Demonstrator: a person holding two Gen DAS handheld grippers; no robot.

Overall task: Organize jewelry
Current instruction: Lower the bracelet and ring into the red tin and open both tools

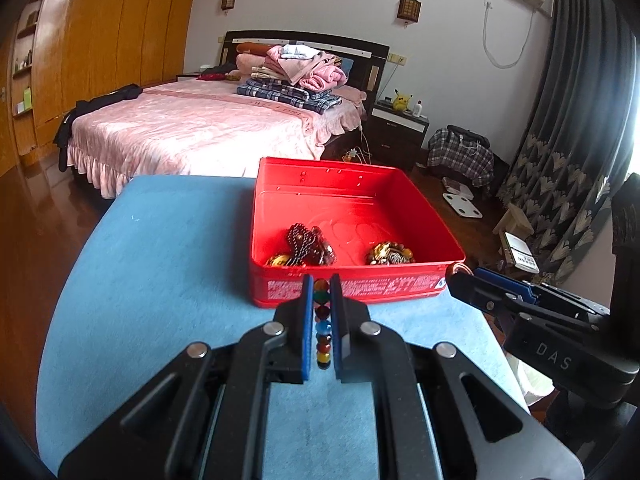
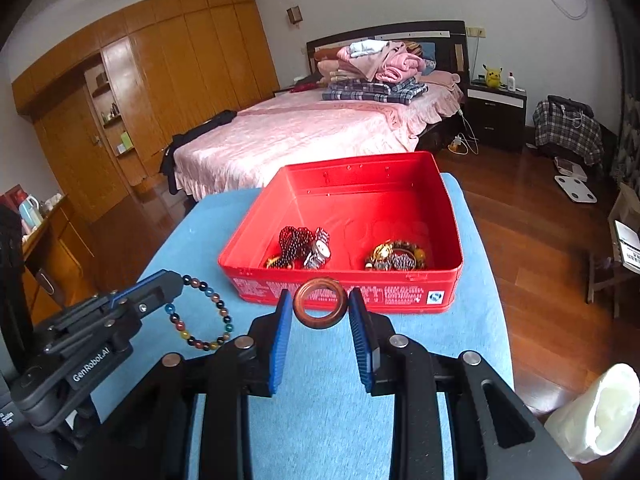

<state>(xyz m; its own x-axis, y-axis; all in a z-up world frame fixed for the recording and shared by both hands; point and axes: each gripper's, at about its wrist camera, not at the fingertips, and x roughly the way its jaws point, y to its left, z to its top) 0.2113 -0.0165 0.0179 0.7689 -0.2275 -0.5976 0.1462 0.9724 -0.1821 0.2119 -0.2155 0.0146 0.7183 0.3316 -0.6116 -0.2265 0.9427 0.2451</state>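
Note:
My left gripper point(image 1: 321, 286) is shut on a bracelet of many-coloured beads point(image 1: 322, 322), which hangs between its blue pads just in front of the red tin box point(image 1: 352, 286). In the right wrist view the same bracelet point(image 2: 228, 325) dangles as a loop from the left gripper point(image 2: 176, 280). My right gripper point(image 2: 320, 298) is shut on a brown wooden ring point(image 2: 320, 283), held by its sides close to the box's front wall point(image 2: 344, 292). That ring point(image 1: 454, 269) also shows at the right gripper point(image 1: 460, 278) in the left wrist view. Inside the box lie dark red beads point(image 2: 294, 240), a watch point(image 2: 320, 252) and golden-brown bracelets point(image 2: 394, 258).
The box stands on a blue cloth-covered table point(image 2: 328, 380) whose edges fall off left and right to a wooden floor point(image 2: 528, 216). A pink bed point(image 2: 312, 132) stands beyond the table. A white object point(image 2: 596, 412) sits low at the right.

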